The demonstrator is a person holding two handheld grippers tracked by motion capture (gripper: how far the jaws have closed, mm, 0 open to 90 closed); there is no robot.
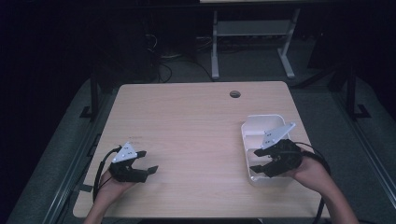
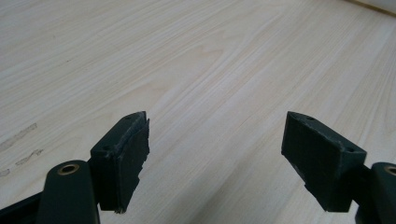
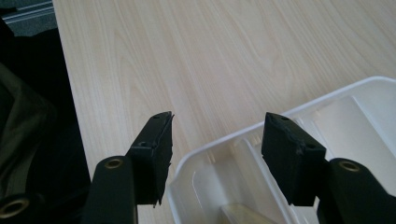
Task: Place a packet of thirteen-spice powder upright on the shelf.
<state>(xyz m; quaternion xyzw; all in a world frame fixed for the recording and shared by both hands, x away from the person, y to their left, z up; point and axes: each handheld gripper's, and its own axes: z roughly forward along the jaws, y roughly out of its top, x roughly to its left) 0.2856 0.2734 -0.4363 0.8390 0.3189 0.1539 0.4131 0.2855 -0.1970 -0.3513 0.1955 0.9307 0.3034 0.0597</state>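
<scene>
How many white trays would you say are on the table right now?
1: the white tray sits at the table's right side, under the open right gripper; nothing else is hidden there.

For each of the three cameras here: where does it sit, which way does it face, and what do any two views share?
High view: above the person's side, facing forward and down on the table; forearms, left gripper and right gripper show.
Left gripper view: rides the left gripper, facing bare wood; its open jaws show.
Right gripper view: rides the right gripper, over the white tray; its open jaws show.
Shared: the tray appears in the high and right gripper views.
</scene>
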